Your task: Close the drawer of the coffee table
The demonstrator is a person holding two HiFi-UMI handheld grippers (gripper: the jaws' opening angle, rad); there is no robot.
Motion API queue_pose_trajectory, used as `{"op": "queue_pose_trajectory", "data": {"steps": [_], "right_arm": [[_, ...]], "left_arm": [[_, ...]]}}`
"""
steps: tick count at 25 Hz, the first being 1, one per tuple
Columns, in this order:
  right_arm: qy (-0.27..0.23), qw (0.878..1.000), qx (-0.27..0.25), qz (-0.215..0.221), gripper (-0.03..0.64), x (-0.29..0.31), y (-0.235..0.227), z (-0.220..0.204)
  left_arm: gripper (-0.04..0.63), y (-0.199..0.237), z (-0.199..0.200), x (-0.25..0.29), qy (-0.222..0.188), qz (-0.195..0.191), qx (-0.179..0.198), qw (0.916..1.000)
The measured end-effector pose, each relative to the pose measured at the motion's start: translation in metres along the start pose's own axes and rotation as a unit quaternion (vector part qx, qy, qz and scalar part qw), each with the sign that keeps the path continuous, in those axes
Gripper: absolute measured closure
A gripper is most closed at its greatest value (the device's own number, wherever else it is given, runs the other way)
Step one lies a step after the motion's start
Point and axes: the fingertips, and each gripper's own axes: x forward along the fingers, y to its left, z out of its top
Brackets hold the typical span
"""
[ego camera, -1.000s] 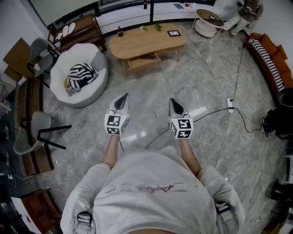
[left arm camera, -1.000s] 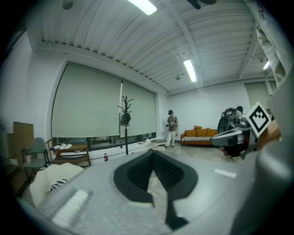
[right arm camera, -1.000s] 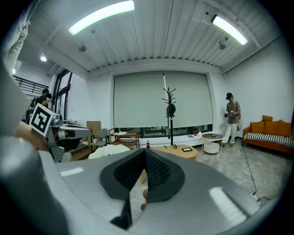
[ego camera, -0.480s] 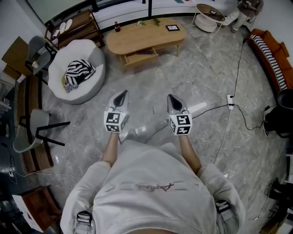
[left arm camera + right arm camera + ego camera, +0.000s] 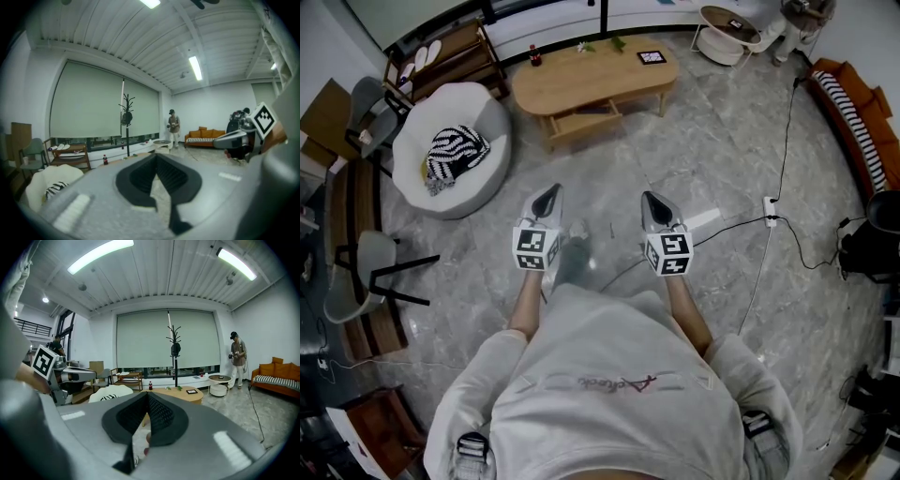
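Left claw [image 5: 549, 194]: jaws together, nothing between them. Right claw [image 5: 652, 200]: same, closed and empty. Both sit side by side over the grey floor [image 5: 712, 150], pointing forward.

Ahead and left of the left claw: white round armchair [image 5: 483, 122] with a striped cushion [image 5: 455, 152] on it. Straight ahead of both claws, well apart from them: coffee table [image 5: 600, 80]. Its drawer [image 5: 581, 122] sticks out on the near side, open. Neither claw touches it. On the tabletop there is a cola bottle [image 5: 534, 58] at the left end and a small dark frame [image 5: 652, 57] toward the right. Right of the right claw: power strip [image 5: 771, 210] on the floor. Farther right: orange sofa [image 5: 853, 103].

View differences:
- Head view: the only one showing the drawer and the power strip.
- Left gripper view: its own jaws hide most of the table. It adds a coat stand [image 5: 126, 117], a standing person [image 5: 174, 127], and the right claw at its right edge.
- Right gripper view: tabletop shows just over the jaws, drawer hidden behind them, left claw at its left edge.
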Motion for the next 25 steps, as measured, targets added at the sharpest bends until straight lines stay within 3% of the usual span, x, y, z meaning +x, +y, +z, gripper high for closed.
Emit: {"op": "queue_pose_trajectory", "data": {"steps": [12,25], "right_arm": [[0.015,1.000,-0.002,-0.012,0.612,0.095,-0.040,0.007],[0.031,0.999,-0.001,-0.021,0.612,0.248,-0.096,0.059]], "left_arm": [[0.591,0.056,-0.003,0.101,-0.003,-0.017,-0.013,0.9998],[0.592,0.154,0.023,0.244,0.006,-0.039,-0.025,0.9989]]}}
